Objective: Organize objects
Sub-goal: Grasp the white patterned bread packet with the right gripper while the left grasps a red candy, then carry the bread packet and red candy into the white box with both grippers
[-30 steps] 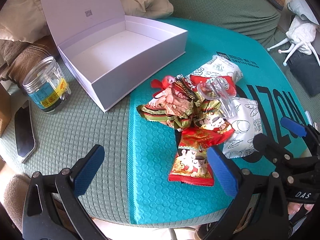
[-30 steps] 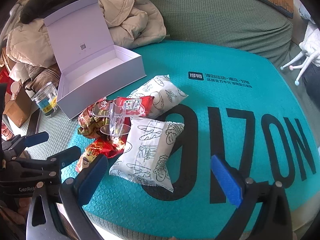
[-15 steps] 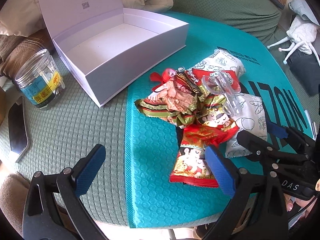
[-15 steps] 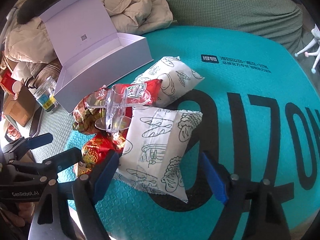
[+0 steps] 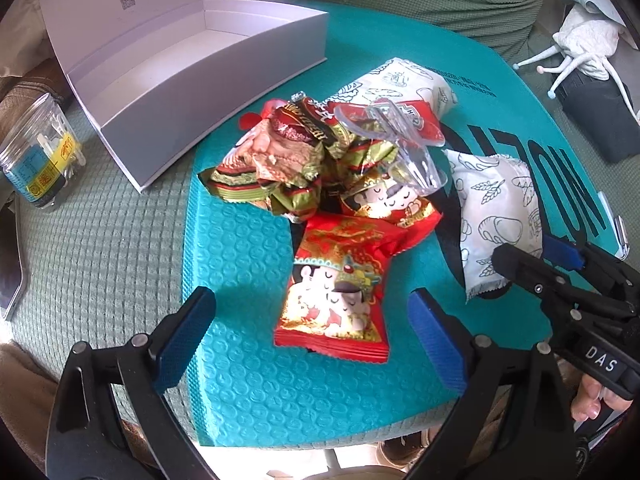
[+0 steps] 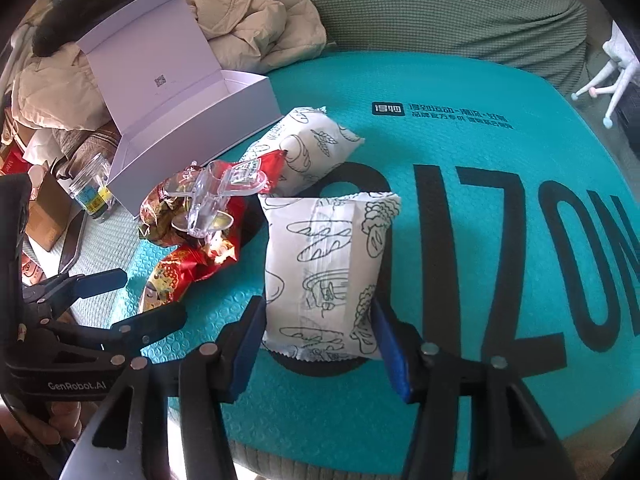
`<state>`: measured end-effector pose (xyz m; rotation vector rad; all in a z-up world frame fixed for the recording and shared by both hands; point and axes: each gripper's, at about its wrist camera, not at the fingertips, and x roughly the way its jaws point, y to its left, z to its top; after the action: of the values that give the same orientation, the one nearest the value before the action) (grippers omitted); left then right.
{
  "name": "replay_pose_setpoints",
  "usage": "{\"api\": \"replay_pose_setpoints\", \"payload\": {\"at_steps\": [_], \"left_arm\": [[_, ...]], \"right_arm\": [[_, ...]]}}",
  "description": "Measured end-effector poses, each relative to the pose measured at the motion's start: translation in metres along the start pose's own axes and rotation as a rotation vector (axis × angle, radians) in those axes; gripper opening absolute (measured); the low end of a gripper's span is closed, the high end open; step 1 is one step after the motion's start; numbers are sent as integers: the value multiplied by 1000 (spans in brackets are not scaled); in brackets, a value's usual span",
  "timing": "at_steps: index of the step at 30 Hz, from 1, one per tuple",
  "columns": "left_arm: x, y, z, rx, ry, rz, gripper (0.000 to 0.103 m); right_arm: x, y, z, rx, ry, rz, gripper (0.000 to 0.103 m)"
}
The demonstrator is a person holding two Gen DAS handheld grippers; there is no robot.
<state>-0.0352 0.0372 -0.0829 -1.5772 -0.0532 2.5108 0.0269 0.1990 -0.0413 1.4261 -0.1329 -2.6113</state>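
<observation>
Presently, right tongs [image 6: 320, 332] just closing around white bread-print packet [image 6: 328, 264] on teal mat [image 6: 460, 208], pads at its sides, grip uncertain, left tongs [image 5: 310, 334] wide apart, empty, straddling red snack packet [image 5: 336, 300], open white box [image 5: 192, 64] beyond the heap.

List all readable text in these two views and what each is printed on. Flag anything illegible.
"GenRobot.AI": body of the left gripper.
"DAS": body of the right gripper.
"NOZI", large black letters, partly covered: teal mat.
Small black print line with a logo on the mat: too small to read.
QR code on the white box lid: not readable.
Jar label and snack wrappers: print too blurred.
</observation>
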Motion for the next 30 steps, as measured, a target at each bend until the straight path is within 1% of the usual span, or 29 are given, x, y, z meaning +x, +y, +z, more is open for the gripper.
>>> {"api": "replay_pose_setpoints", "payload": {"at_steps": [2, 5, 9, 11, 13, 14, 15, 20, 21, 23, 24, 25, 26, 29, 30], "left_arm": [[1, -4, 0, 12, -8, 10, 96], [2, -7, 1, 9, -16, 10, 91], [4, -11, 3, 20, -36, 33, 79], [5, -13, 4, 31, -48, 50, 74], [7, -17, 6, 49, -55, 80, 60], [7, -19, 7, 59, -67, 85, 57], [7, -21, 8, 63, -70, 78, 54], [11, -27, 15, 76, -75, 71, 49], [11, -28, 16, 77, -76, 72, 45], [12, -29, 19, 78, -76, 70, 42], [13, -31, 21, 78, -75, 68, 41], [13, -31, 22, 77, -75, 66, 39], [13, -32, 24, 75, -73, 63, 39], [14, -36, 28, 69, -67, 49, 37], [14, -37, 29, 69, -66, 46, 35]], "right_arm": [[-4, -2, -3, -4, 0, -10, 55], [-7, -3, -5, -5, -8, -15, 55], [-5, -2, -4, -7, -18, -22, 57], [-3, -2, -4, -9, -17, -32, 62], [1, -3, -3, -2, -8, -39, 74], [3, -3, -3, 1, -8, -39, 76], [5, -4, -3, 5, -7, -35, 77], [16, -8, -1, 28, 12, -23, 79], [18, -9, -1, 33, 14, -23, 79], [18, -8, -1, 29, -1, -28, 79], [18, -8, -2, 28, -2, -28, 79], [17, -8, -2, 26, -7, -24, 76], [17, -7, -3, 24, -13, -11, 66], [13, -8, -4, 29, -18, -9, 55], [11, -9, -5, 31, -17, -4, 54]]}}
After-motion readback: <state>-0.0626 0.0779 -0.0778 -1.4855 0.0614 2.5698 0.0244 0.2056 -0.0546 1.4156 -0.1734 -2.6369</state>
